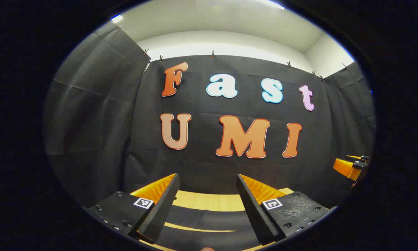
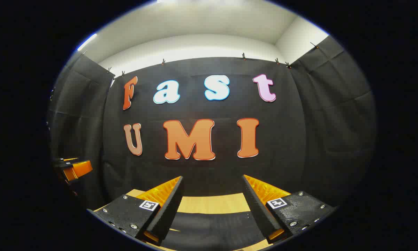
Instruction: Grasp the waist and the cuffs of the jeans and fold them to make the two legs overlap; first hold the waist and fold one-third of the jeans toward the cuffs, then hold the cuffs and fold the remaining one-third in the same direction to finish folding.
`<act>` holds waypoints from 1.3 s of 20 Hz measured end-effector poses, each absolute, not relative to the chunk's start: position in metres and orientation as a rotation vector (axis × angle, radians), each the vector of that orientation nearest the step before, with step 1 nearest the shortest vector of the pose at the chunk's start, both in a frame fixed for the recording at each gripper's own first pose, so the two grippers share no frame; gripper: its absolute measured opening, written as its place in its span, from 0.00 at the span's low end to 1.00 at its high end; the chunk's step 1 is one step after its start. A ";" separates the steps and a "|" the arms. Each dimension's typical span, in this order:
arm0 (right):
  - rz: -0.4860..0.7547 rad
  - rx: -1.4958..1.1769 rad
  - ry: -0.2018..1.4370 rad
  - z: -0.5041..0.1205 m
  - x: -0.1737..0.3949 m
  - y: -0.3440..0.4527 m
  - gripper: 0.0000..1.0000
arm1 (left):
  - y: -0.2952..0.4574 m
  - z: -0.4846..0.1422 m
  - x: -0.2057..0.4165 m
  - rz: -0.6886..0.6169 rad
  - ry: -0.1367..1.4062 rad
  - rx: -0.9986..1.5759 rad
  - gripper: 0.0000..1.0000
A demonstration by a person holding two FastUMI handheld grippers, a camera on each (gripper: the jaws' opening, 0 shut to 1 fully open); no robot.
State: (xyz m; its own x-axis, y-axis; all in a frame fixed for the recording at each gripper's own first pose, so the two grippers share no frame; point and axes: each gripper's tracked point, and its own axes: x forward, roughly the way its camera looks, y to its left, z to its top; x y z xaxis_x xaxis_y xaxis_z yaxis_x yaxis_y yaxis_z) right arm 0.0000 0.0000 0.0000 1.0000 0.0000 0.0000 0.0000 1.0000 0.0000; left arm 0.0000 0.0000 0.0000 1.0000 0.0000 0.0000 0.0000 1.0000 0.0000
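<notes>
The jeans (image 1: 209, 218) are a dark cloth lying flat on the wooden table (image 1: 209, 201), low in the left gripper view beneath my fingers. My left gripper (image 1: 207, 177) is open above them, level with the wall, with nothing between its fingers. In the right gripper view the same dark jeans (image 2: 212, 226) lie under my right gripper (image 2: 213, 177), which is also open and holds nothing. Waist and cuffs cannot be told apart from here. Each gripper sees the other off to its side: the right gripper (image 1: 351, 167) and the left gripper (image 2: 73, 169).
Black cloth walls (image 1: 90, 122) close the booth on three sides just behind the table's far edge (image 2: 212, 204). A pale strip of wood shows through a fold or gap in the cloth (image 1: 195, 228).
</notes>
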 end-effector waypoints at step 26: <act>-0.022 0.024 0.087 -0.064 0.028 -0.056 0.97 | -0.030 -0.090 0.017 -0.041 0.166 -0.031 0.95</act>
State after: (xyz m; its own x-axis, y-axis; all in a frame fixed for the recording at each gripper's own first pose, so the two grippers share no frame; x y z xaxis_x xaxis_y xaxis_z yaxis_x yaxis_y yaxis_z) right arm 0.0281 -0.0558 -0.0642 0.9960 -0.0212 -0.0869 0.0232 0.9995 0.0225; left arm 0.0169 -0.0302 -0.0904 0.9854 -0.0434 -0.1648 0.0382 0.9987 -0.0346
